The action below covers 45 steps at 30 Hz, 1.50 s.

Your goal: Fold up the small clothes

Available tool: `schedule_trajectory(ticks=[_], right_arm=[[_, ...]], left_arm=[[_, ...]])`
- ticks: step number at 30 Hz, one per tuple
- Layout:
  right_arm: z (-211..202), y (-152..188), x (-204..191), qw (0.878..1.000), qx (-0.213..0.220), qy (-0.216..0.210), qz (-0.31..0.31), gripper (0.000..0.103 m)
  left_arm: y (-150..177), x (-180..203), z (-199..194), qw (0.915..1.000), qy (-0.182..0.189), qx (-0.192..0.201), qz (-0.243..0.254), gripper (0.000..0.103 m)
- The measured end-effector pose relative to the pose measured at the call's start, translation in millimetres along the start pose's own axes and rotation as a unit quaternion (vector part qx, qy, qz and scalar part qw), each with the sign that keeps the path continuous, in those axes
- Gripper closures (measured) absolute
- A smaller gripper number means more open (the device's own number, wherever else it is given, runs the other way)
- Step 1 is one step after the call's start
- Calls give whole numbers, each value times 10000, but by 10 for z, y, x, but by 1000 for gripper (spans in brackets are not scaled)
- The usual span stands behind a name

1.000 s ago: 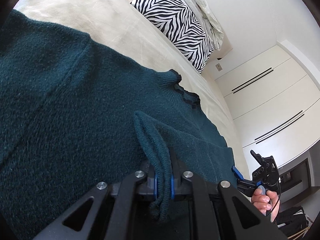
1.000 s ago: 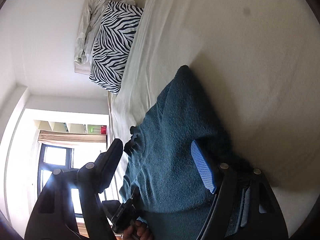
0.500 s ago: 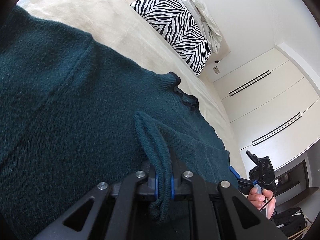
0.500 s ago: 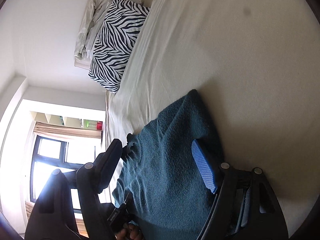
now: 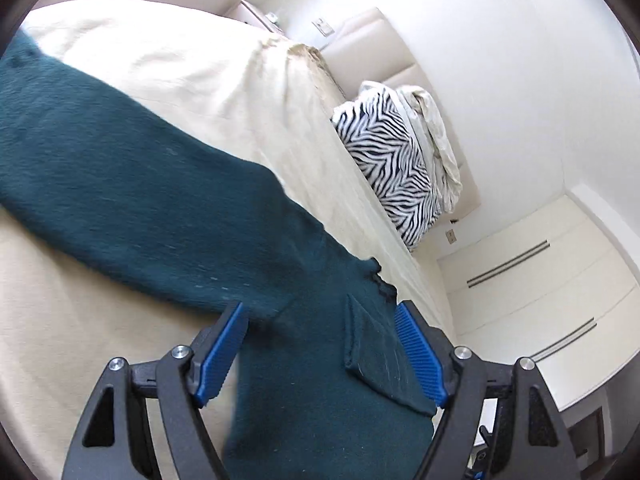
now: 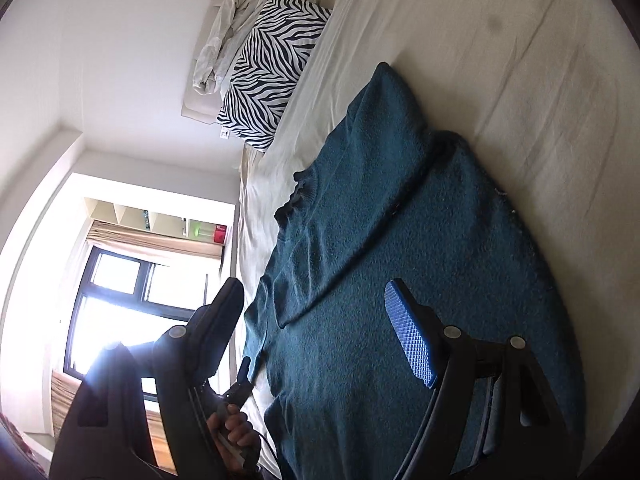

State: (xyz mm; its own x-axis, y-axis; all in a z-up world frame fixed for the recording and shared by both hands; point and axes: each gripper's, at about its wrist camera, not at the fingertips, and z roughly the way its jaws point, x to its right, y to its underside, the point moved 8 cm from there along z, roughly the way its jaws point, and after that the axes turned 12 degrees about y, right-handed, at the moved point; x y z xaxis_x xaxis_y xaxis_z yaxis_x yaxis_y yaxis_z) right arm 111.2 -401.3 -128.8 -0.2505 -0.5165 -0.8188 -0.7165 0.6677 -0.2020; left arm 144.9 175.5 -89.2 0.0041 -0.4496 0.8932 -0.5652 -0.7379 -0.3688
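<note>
L gripper (image 5: 320, 354): blue pads (image 5: 219, 354) wide apart, jaws have just been opening; teal knit sweater (image 5: 168, 216) shows between them but neither pad presses on it, so nothing is held. Reads as a let-go after laying a fold, w/ fingers spread so the knit doesn't snag and drag back up. R gripper (image 6: 316, 332): fingers also apart, ribbed blue pad (image 6: 412, 344) on one side, dark finger on the other, sweater under and beyond them, no pinch on cloth visible. Both tools clear of the fabric, prob. so the garment can settle flat before the next grab. Sweater itself: lies on the cream bed sheet (image 5: 160, 64), body broad and mostly flat in the R wrist view, ruffled neck edge (image 6: 294, 196) toward the bed side nearest the window (image 6: 140, 280), one long diagonal crease across the chest where a layer overlaps. In the L wrist view a long sleeve-like run stretches away to the left over the sheet, and a small folded flap (image 5: 380, 356) sits just inside the right-hand pad. Judgement: fold partly made, not yet compact; sleeve prob. still needs bringing in. Hand (image 6: 236, 436) of the person on the L tool's handle, low in the R wrist view. Zebra pillow (image 5: 392, 168) and crumpled pale cloth (image 5: 434, 128) at the headboard end, well apart from the work.
</note>
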Motion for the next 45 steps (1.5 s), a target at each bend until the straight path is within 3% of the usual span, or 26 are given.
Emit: schedule_trajectory(ticks=[3,7,14,16,18,20,22,25,27,29,31,34,36,39,40,45], right_arm=[[160,290,-259,9996,-230,-133,-131,30],[302,610,-502,9984,-460,-208,-263,30],[242,833,-646,9981,-465,-125,-376,30],[193,834,-644,9983,-424,-134,-386,30],[181,805,-627,9985,-389,-111,-379,30],[176,788,-584,9987,-377,-102,-334,30],[177,788,-547,9988,-373,-97,-303,30],[172,788,-510,9988,-373,-97,-296,30],[190,787,-503,9988,-397,-100,-284,30],[200,796,-521,9986,-414,-131,-312,30],[209,796,-539,9984,-412,-142,-352,30],[255,777,-558,9982,-470,-124,-355,30],[335,760,-604,9974,-552,-33,-459,30],[537,730,-718,9951,-779,22,-602,30],[623,719,-758,9945,-853,32,-599,30],[1193,751,-1045,9890,-1376,-103,-539,30]], left_arm=[[-328,-470,-748,9919,-185,988,-770,25],[-625,-990,-1433,9662,-378,2002,-1582,25],[-919,-1494,-1583,9336,-136,2718,-2329,33],[-1081,-1538,-1564,9308,-258,2882,-2233,36],[-1233,-1598,-1516,9332,-430,2869,-2120,47],[-1337,-1675,-1404,9387,-652,2691,-2055,76],[-1369,-1657,-1314,9455,-882,2483,-1914,95],[-1375,-1188,-1118,9668,-1049,2101,-1006,95],[-1270,-700,-799,9809,-1090,1607,-147,95],[-1002,-141,-359,9846,-1169,966,868,95],[-563,361,127,9732,-1286,317,1880,95],[244,856,743,9377,-1443,-448,3127,93],[757,959,1064,9164,-1480,-913,3604,93],[1292,862,1291,8913,-1662,-1264,4024,93],[1385,777,1302,8851,-1740,-1343,4102,93],[1531,532,1113,8742,-1892,-1371,4257,91]])
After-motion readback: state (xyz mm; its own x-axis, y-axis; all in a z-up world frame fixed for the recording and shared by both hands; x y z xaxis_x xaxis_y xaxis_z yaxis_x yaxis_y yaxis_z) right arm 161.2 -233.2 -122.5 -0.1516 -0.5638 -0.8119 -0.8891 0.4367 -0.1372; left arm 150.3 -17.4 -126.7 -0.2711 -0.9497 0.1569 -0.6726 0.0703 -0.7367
